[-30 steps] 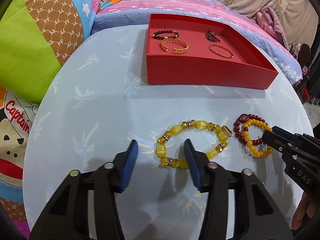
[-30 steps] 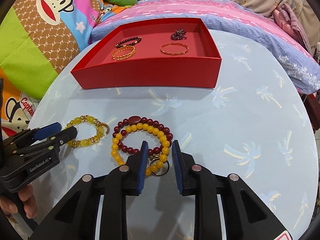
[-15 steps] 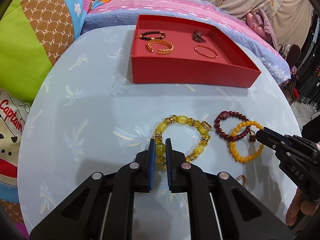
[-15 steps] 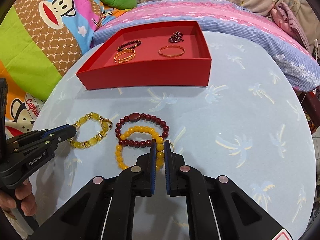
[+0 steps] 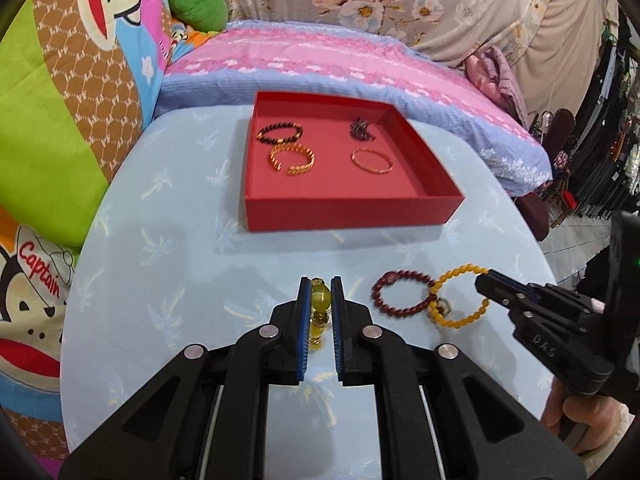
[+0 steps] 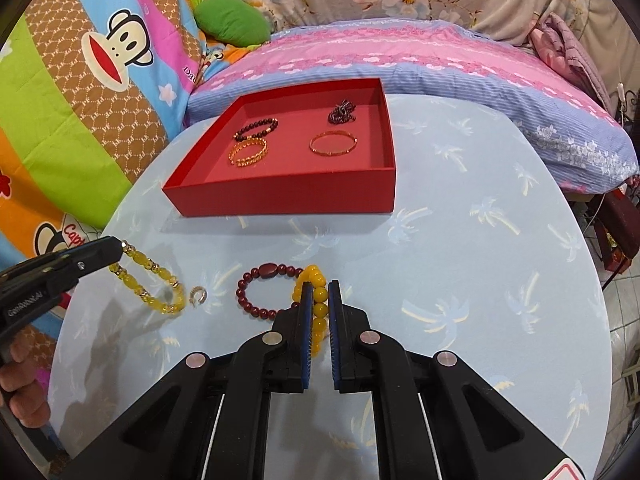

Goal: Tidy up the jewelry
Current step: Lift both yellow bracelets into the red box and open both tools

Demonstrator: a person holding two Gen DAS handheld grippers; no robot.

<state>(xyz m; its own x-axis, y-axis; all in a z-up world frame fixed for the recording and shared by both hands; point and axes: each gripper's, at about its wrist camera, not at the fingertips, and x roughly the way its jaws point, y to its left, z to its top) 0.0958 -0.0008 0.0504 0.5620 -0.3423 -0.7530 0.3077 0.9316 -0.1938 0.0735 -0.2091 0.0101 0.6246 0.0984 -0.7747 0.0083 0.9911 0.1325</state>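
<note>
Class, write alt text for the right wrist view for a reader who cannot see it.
The right gripper pinches an orange bead bracelet above a pale blue table. A dark red bead bracelet lies beside it; beyond sits a red tray with four pieces.

- Right gripper (image 6: 319,292) clamps the orange bead bracelet (image 6: 316,300) between its blue pads.
- Dark red bead bracelet (image 6: 266,290) lies on the table (image 6: 460,260), touching the orange one.
- Left gripper (image 6: 114,250) pinches the yellow crystal bracelet (image 6: 154,284).
- Red tray (image 6: 288,196) behind holds four pieces.
</note>
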